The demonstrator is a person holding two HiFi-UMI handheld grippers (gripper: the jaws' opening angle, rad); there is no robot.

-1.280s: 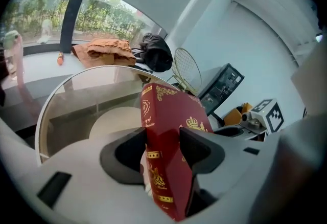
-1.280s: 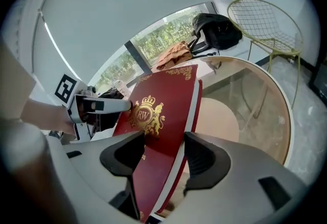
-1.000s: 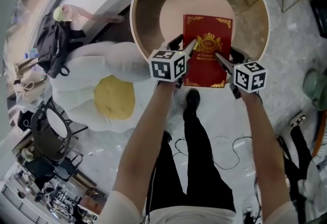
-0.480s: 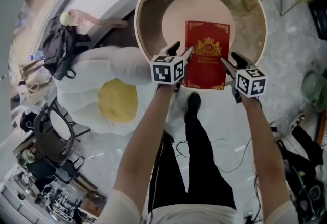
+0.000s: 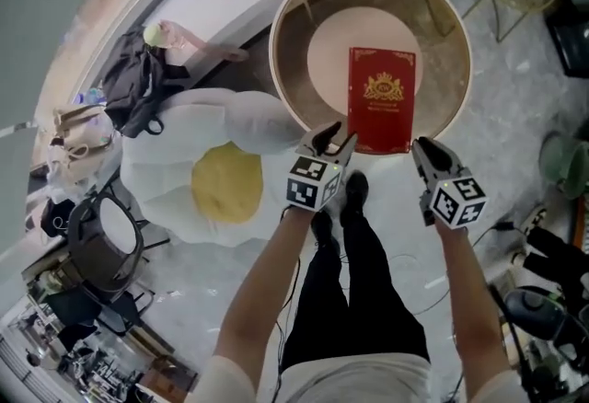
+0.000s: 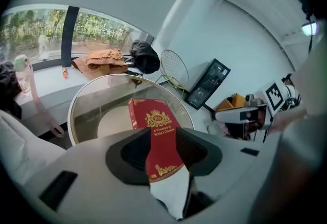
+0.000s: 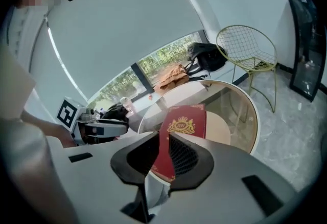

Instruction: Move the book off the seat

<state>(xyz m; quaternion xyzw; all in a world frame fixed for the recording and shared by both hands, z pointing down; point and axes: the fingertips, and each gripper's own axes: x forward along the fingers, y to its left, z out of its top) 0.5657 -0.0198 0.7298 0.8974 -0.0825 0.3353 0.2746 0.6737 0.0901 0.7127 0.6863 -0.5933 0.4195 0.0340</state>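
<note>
- Your task is not yet done: the red book [image 5: 381, 99] lies flat in the round seat [image 5: 293, 70], upper centre of the head view, its lower edge near the seat's front rim.
- Your left gripper [image 5: 336, 136] hangs just below that rim. Its jaws stand apart but have just been closing, with nothing between them.
- Your right gripper [image 5: 425, 153] sits lower right of the book. Its jaws have just closed almost together, also on nothing.
- What is left for you: grip the book, lift it, and set it down off the seat.
- Count: one book, one seat, two grippers, neither touching the book.
</note>
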